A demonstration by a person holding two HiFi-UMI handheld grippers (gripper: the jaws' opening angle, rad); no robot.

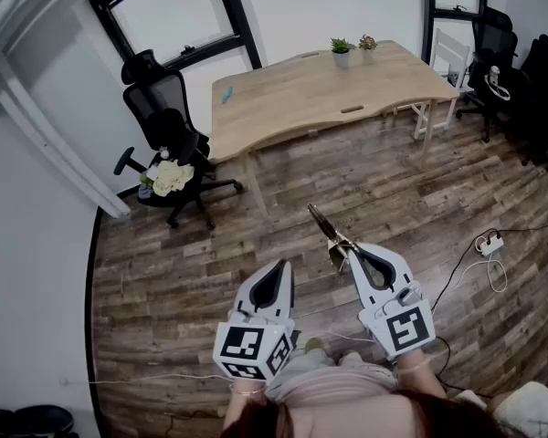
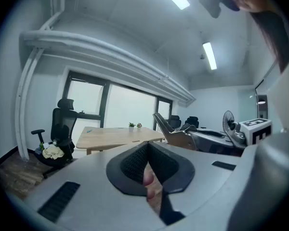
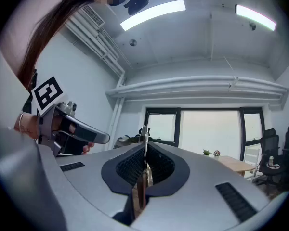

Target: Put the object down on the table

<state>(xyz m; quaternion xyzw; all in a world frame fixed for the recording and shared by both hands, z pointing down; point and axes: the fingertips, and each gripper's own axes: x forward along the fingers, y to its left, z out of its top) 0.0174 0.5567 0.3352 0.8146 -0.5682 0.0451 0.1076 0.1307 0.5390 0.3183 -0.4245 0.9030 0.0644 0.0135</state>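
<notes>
Clamped in the right gripper point(image 1: 348, 245), well short of the wooden table point(image 1: 320, 89): flat-bladed utensil point(image 1: 326, 225), carried above the floor. Left gripper point(image 1: 278, 269) closed, empty. Not yet set down. Left to do, likely: reach table, lower, release.

A pale wooden bench point(image 1: 292, 99) carries two small potted plants point(image 1: 342, 51) side by side at its far edge. A black mesh office chair point(image 1: 164, 121) stands left of it, a white bundle point(image 1: 172, 177) on its seat. Nearer, the right hand-held gripper point(image 1: 354, 247) has a thin metal tool point(image 1: 324, 224) between its jaws, the left hand-held gripper point(image 1: 280, 265) beside it.
</notes>
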